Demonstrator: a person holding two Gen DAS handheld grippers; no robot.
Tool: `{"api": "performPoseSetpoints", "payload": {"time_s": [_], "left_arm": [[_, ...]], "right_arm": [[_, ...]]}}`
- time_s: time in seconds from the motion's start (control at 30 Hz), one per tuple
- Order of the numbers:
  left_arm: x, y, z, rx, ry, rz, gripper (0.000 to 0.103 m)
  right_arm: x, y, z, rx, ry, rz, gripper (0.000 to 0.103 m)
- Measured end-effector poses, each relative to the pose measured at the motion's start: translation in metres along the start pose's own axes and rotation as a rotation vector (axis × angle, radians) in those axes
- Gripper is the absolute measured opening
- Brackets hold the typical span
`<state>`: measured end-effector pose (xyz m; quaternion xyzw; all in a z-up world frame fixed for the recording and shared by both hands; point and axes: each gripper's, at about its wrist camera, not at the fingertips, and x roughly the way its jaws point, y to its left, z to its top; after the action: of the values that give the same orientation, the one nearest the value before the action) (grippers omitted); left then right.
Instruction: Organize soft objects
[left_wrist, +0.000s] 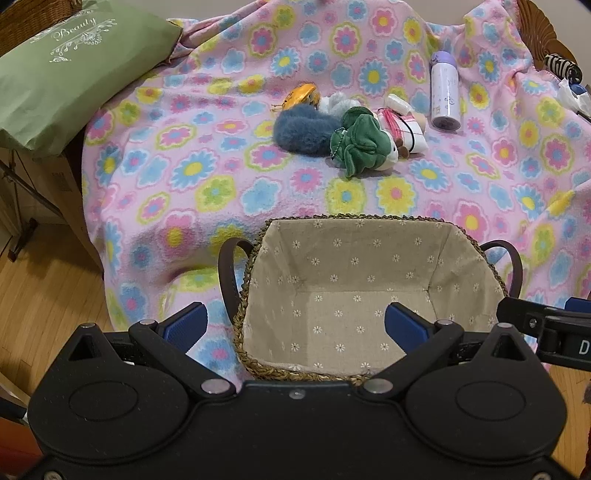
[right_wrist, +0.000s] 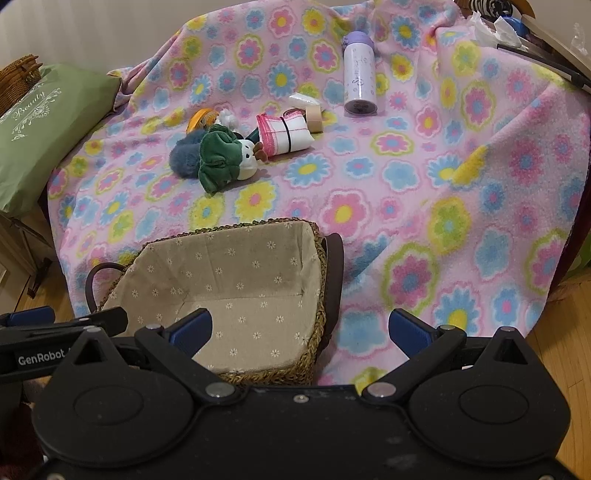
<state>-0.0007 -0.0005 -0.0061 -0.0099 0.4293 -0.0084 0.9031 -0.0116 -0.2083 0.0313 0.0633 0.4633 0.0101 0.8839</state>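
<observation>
While both grippers hang spread wide and empty over the near edge of the flowered blanket (left_wrist: 207, 177), the lined basket (left_wrist: 369, 229) sits bare directly under the left gripper (left_wrist: 295, 325). The soft toys lie in a clump beyond it at twelve o'clock: a blue fur piece (left_wrist: 303, 129) touching a green plush (left_wrist: 362, 142), with a rolled cloth (right_wrist: 286, 134) just beside them. From the right gripper (right_wrist: 301, 328) the clump lies toward eleven o'clock and the basket at ten. The green plush runs slantwise, foot nearest the basket. Neither gripper looks clearly nearer the clump. A bottle (left_wrist: 445, 92) lies apart at one o'clock.
</observation>
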Motion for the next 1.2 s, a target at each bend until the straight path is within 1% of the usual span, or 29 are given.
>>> {"api": "performPoseSetpoints", "payload": {"time_s": [0.63, 1.2], "left_arm": [[0.0017, -0.0001, -0.0025, -0.002, 0.004, -0.002, 0.099], [0.0039, 0.0015, -0.0014, -0.012, 0.025, -0.007, 0.099]], "right_arm": [[0.0012, 0.0006, -0.001, 0.003, 0.003, -0.001, 0.103], [0.003, -0.0003, -0.0031, 0.01, 0.01, -0.002, 0.103]]}}
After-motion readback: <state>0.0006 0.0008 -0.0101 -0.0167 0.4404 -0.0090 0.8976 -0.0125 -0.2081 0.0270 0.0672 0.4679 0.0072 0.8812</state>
